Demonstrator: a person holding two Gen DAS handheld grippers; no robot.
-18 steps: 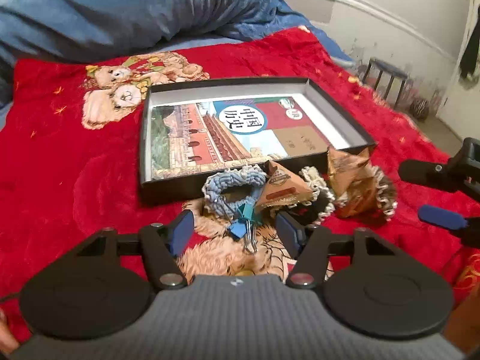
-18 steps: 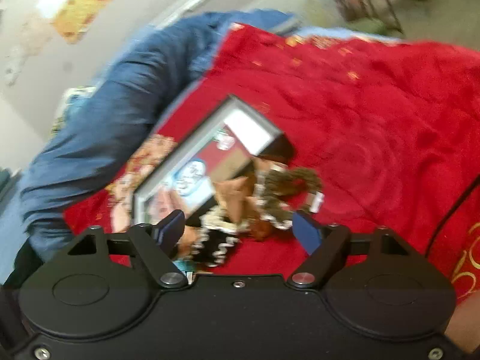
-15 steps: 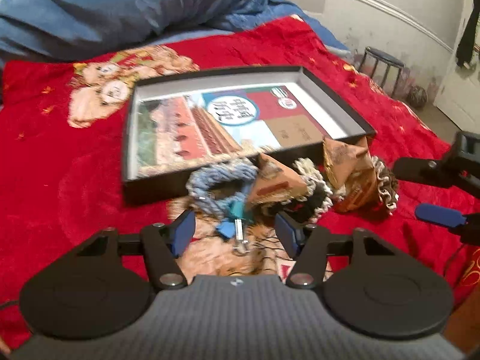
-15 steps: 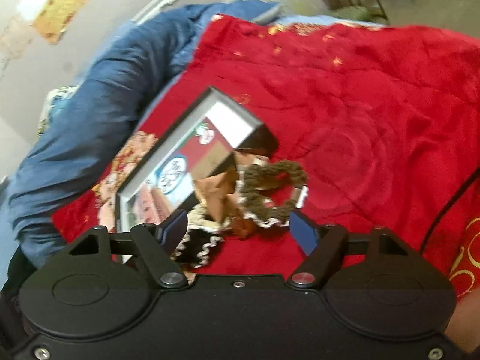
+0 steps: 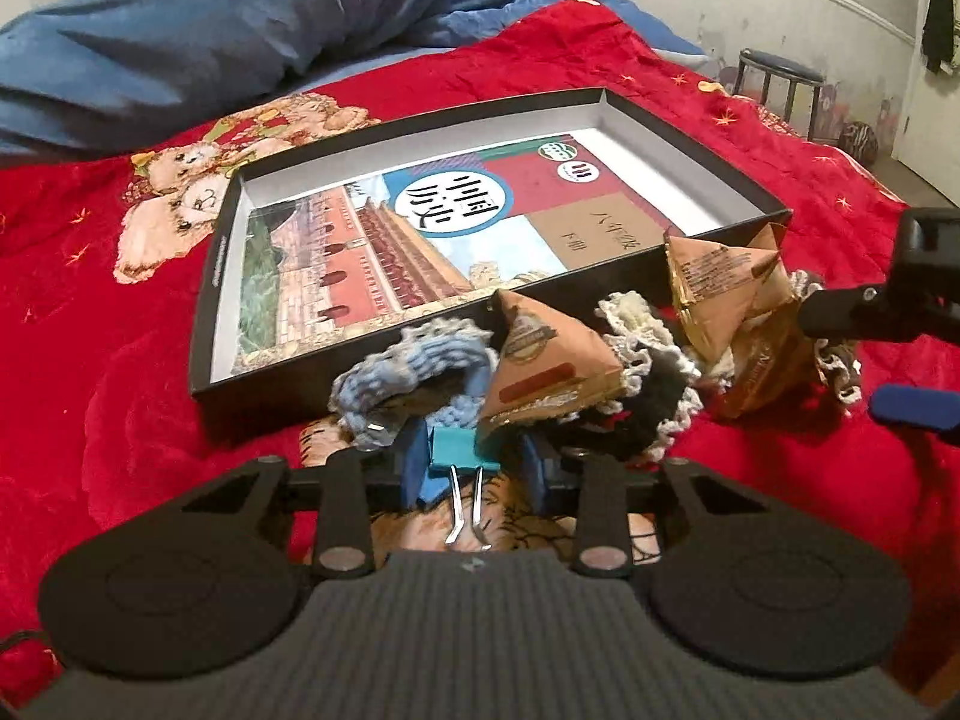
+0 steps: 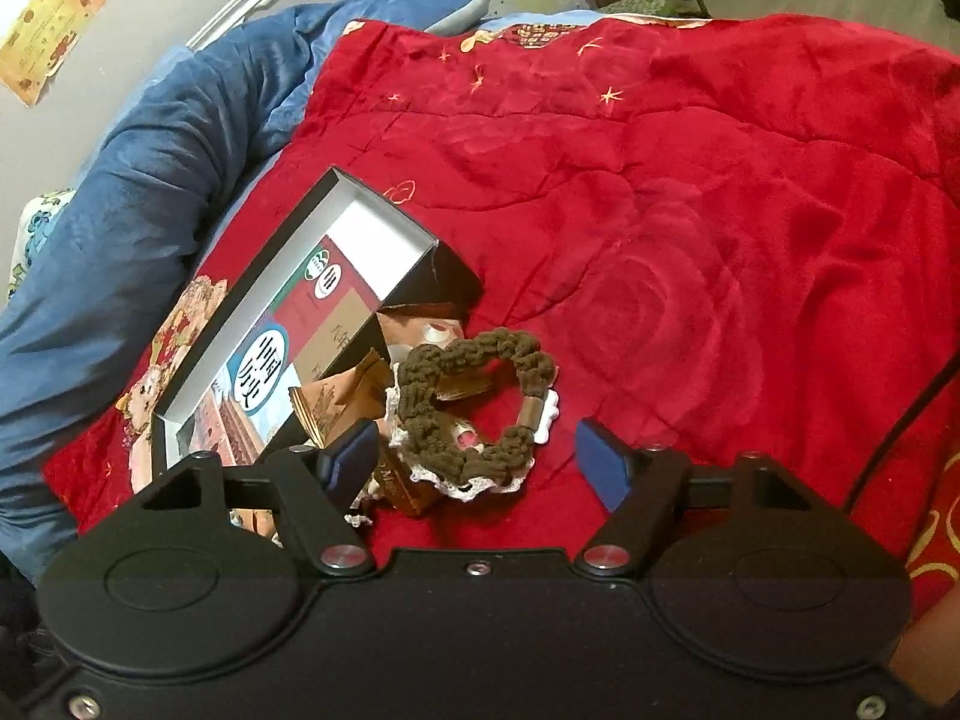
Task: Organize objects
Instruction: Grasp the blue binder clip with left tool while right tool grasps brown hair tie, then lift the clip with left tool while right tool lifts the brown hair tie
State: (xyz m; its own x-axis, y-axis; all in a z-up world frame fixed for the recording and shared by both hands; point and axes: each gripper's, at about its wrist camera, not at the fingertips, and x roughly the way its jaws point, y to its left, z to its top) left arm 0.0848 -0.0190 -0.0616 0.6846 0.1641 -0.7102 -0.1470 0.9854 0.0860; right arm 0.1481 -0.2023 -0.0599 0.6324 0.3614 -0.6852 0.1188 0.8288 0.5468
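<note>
A black shallow box (image 5: 204, 276) with a history book (image 5: 432, 240) inside lies on the red blanket; it also shows in the right wrist view (image 6: 282, 252). In front of it sit a blue knitted scrunchie (image 5: 408, 366), a teal binder clip (image 5: 459, 456), brown triangular snack packets (image 5: 549, 372), a black-and-white scrunchie (image 5: 648, 396) and a brown scrunchie (image 6: 474, 396). My left gripper (image 5: 474, 471) has its jaws closed in around the binder clip. My right gripper (image 6: 477, 462) is open just in front of the brown scrunchie.
A blue duvet (image 5: 240, 18) lies bunched at the back of the bed. A stool (image 5: 774, 78) stands on the floor beyond the bed's right edge. The red blanket (image 6: 720, 210) spreads wide to the right.
My left gripper moved forward and its jaws closed in on the binder clip. My right gripper moved closer to the brown scrunchie and stayed open.
</note>
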